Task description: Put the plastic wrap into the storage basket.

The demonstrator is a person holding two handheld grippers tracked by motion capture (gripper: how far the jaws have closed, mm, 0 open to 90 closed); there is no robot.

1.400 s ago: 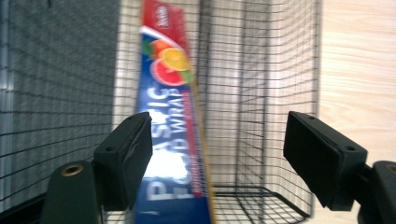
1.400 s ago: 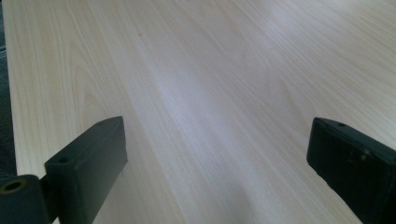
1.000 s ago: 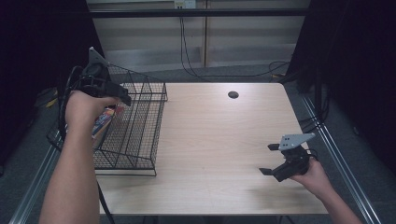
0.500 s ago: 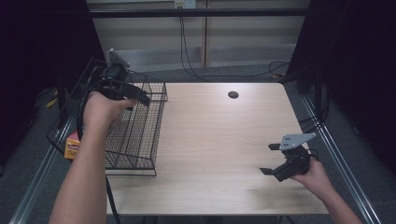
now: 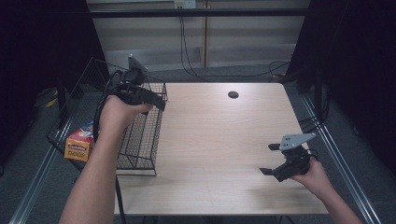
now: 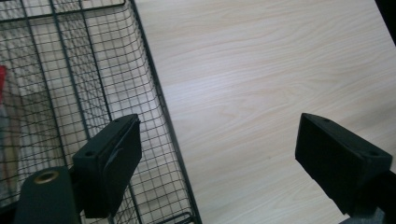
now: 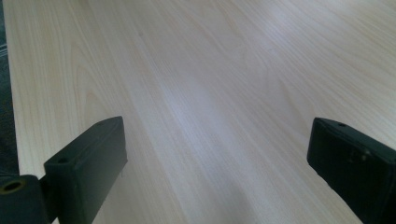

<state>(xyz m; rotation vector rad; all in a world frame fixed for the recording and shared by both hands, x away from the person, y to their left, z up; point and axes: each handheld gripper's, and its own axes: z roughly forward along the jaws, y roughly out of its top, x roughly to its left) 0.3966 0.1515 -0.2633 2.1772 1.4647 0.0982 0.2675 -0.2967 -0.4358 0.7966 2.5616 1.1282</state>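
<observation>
Left gripper (image 5: 156,99) hangs wide open and empty over the right rim of the wire basket (image 5: 140,140), right gripper (image 5: 270,159) gapes empty well right of that basket over bare table (image 5: 210,140), an orange box (image 5: 79,145) just left of it

My left gripper (image 5: 159,100) has swung from the wire basket's (image 5: 140,140) left side up and across to above its right rim, jaws wide and empty, and an orange box (image 5: 79,144) now lies inside the basket's left part.
</observation>
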